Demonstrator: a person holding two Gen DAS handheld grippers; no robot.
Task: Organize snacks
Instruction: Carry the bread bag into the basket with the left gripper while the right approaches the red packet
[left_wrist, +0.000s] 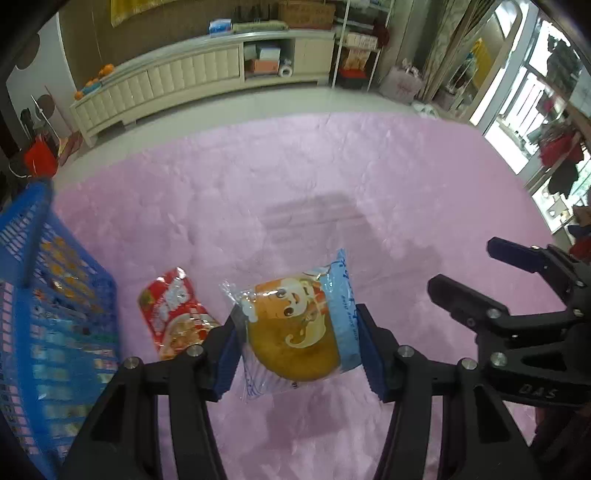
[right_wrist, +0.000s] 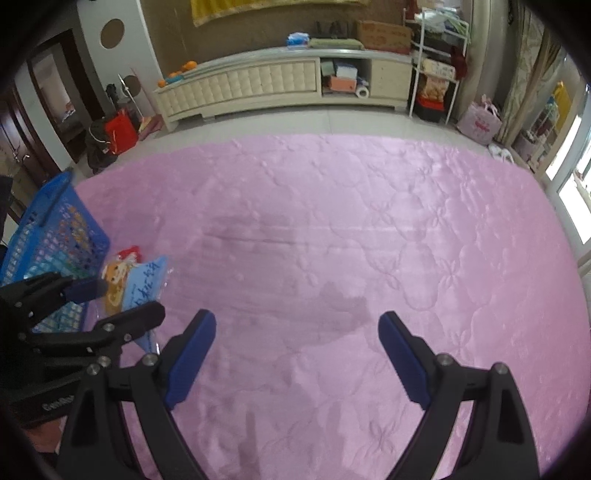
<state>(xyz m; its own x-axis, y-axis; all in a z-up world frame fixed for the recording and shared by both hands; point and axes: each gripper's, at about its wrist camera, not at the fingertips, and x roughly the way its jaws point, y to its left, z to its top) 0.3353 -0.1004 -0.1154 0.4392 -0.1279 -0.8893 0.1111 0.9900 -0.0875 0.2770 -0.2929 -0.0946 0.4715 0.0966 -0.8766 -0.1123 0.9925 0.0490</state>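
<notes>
Now a wrapped cake is gripped for the basket.

The clear-and-blue plastic packet holding a round golden cake (left_wrist: 295, 328) is clamped between the jaws of the left gripper (left_wrist: 300, 350), above the pink quilted bedspread (left_wrist: 332, 177). It is best carried level and released well inside the blue plastic lattice basket (left_wrist: 44, 332); the red crinkled snack packet (left_wrist: 173, 314) lies just beside that. The right gripper (right_wrist: 297, 356) is held with jaws apart, empty.

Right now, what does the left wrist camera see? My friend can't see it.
The left gripper is closed around a wrapped cake snack with a cartoon face, above a pink quilt. A red snack packet lies just left of it, beside a blue basket; the right gripper is at the right edge.
</notes>
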